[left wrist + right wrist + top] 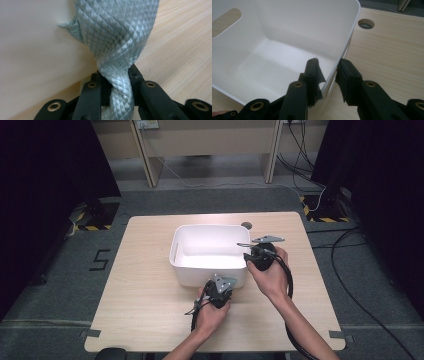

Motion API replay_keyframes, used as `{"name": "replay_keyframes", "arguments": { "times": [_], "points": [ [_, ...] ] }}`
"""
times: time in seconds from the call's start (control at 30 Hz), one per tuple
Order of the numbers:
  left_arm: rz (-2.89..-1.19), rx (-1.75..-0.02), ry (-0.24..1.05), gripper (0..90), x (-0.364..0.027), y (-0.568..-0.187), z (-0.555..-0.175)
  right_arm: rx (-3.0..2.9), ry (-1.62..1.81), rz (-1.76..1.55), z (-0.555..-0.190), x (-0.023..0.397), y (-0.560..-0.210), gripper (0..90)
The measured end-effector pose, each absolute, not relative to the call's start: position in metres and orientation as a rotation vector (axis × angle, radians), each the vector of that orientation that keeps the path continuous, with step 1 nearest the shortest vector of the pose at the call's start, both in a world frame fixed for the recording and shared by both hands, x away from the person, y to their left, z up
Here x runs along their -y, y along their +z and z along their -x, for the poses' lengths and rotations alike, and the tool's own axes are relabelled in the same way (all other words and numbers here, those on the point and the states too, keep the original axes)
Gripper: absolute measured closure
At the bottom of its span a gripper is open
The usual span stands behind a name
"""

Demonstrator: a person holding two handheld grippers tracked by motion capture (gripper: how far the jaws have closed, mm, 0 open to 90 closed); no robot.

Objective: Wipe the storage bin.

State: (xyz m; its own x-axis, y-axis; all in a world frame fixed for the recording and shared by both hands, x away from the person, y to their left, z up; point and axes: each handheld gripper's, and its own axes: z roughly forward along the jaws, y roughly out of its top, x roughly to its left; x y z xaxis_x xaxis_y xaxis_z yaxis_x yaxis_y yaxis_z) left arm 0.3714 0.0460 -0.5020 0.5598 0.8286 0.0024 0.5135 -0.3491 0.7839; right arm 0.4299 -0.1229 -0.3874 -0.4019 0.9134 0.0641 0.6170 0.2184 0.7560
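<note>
One numeral "5" on floor left of table.

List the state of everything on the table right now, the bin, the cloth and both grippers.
Bin: upright on the table, nothing visible inside.
Cloth: twisted into a bunch, pinched at its narrow end, hanging against the bin's outer wall.
Left gripper: shut on the cloth.
Right gripper: fingers straddle the bin's side wall, one inside, one outside; whether they press on it is unclear.
Table hole: open, uncovered.
</note>
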Motion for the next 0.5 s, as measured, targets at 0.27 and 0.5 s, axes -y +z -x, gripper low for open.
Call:
{"name": "replay_keyframes", "arguments": {
  "times": [0.27,0.5],
  "points": [
    [-2.037,-1.074,0.520,77.3,-0.0440,-0.5023,-0.3718,-2.101,1.016,-1.416,-0.4299,0.1226,-0.3875,70.2],
    [-2.038,-1.067,0.509,77.3,-0.0373,-0.5017,-0.3725,-2.099,1.017,-1.419,-0.4299,0.1222,-0.3876,70.0]
  ]
}}
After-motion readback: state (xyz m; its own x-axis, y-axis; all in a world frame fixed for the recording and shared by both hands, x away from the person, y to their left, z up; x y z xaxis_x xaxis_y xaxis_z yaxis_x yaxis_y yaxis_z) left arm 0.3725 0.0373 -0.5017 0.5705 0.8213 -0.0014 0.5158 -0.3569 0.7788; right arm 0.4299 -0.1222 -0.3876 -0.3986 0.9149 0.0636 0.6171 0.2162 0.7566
